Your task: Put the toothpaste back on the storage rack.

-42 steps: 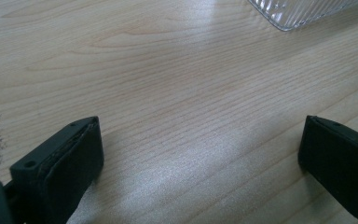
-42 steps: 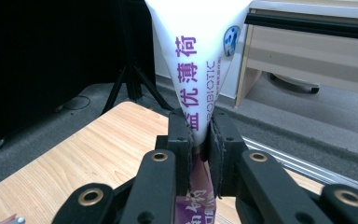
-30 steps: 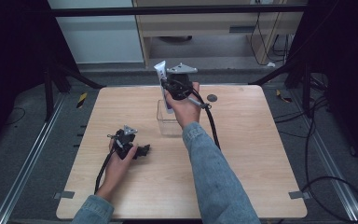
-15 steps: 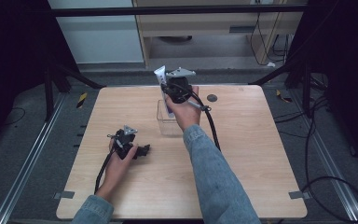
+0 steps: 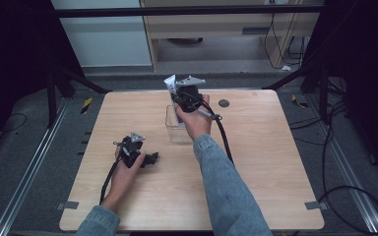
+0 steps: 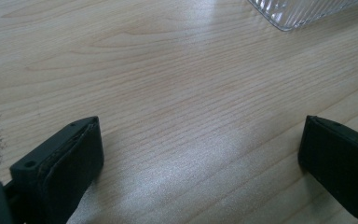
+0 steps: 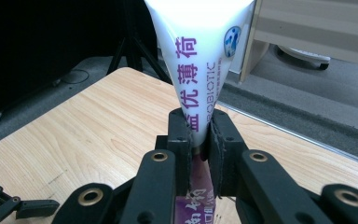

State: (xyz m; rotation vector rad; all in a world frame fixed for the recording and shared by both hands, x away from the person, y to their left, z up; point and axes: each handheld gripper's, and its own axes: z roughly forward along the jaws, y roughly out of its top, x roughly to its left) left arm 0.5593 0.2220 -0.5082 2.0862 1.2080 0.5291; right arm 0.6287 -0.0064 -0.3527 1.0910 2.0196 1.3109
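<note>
A white toothpaste tube (image 7: 198,56) with purple print stands upright, and my right gripper (image 7: 199,130) is shut on its lower part. In the high view the right gripper (image 5: 178,94) holds the tube (image 5: 171,83) just above a clear plastic box (image 5: 177,129) at the table's middle back. My left gripper (image 5: 150,158) lies on the wood at the left, pointing right. Its jaws stand open (image 6: 200,140) with nothing but bare table between them. A ribbed corner of the clear box (image 6: 298,9) shows at the top right of the left gripper view.
The wooden table (image 5: 256,162) has a small dark round spot (image 5: 223,103) at the back right. Cables (image 5: 224,137) trail from both grippers along the forearms. Dark floor, stands and rails surround the table. The left gripper (image 7: 23,205) shows low in the right gripper view.
The right hand with the tube has shifted slightly toward the person, over the clear box. The left hand has stayed in place.
</note>
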